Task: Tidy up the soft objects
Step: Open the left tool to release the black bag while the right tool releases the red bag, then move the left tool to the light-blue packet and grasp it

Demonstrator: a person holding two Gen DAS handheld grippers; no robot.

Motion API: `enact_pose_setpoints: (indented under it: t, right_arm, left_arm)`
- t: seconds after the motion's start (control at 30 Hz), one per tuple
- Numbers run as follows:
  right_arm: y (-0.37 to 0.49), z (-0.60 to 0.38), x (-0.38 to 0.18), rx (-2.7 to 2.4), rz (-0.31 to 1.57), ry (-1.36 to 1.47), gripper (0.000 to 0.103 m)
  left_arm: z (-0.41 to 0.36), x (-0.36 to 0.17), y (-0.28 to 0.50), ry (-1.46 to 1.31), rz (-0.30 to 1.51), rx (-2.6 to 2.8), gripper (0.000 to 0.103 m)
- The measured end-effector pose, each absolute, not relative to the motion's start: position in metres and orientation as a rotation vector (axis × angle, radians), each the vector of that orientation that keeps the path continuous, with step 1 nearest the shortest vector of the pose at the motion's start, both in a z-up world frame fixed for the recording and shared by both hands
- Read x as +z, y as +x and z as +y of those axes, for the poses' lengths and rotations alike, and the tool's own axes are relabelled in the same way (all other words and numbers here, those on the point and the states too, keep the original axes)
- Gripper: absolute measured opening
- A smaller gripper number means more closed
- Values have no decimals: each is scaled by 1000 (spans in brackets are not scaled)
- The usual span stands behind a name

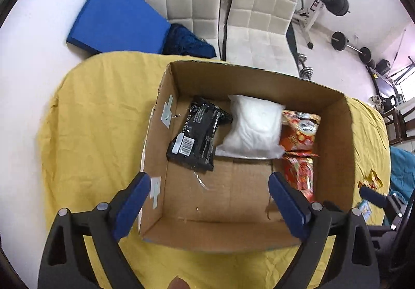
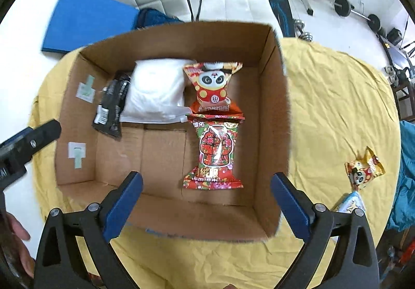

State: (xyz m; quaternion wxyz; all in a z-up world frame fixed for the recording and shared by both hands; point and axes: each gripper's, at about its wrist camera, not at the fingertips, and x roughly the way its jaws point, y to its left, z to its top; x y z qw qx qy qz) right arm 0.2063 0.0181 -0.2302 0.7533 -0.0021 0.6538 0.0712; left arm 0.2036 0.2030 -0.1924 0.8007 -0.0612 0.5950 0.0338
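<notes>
"How far along are they?"

"Four packs lie in the cardboard box (image 2: 272, 97): a black packet (image 2: 111, 107), a white pouch (image 2: 155, 89), a panda snack bag (image 2: 212, 86) and a red snack bag (image 2: 214, 154)."

"What's left?"

"A small yellow packet (image 2: 364, 168) and a pale one (image 2: 350, 204) sit on the yellow cloth (image 2: 337, 107), right of the box."

"And the tools?"

"Left gripper (image 1: 207, 198) and right gripper (image 2: 206, 198) both hang spread wide, empty, above the box."

I see left gripper (image 1: 209, 184): black triangular linkage arms, cut-outs | blue pads (image 1: 286, 204) on both fingers | silver round screws at pivots | right gripper (image 2: 206, 184): same black-and-blue build | bare skin, my hand (image 2: 18, 245), at left edge
</notes>
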Motion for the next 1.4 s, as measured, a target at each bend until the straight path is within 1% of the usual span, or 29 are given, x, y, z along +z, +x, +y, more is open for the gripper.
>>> enact_pose_setpoints:
  t: [0.13,0.4,0.57,0.7,0.87,1.1,1.27,1.4]
  right_arm:
    - [194,13,-204,180,1387,23,101]
    - [168,0,-171,224,1345,44,101]
    - [155,-24,-164,233,1338,74,101]
    - [143,-68,-168,173,1347,98,101]
    - [124,-147,-189,30,1387,150,101]
    - [92,-272,-228,-202,1451,272,101]
    - [70,-349,-261,-332,1494,360,101]
    - [57,-390,-283,-396,1522,401,101]
  left_arm:
    - [194,-169,182,-95,1222,89,93]
    - [181,-144,160,-82,1183,103,93]
    - [160,-138,152,-67,1179,83,93]
    - [119,-140,149,-4,1182,43,93]
    - [51,-156,153,57,1226,-65,93]
    - [-69,-189,164,177,1294,-250,93]
    - [-154,-227,174,302,1352,-361,93]
    - [-206,-263,172,397,1409,-415,93]
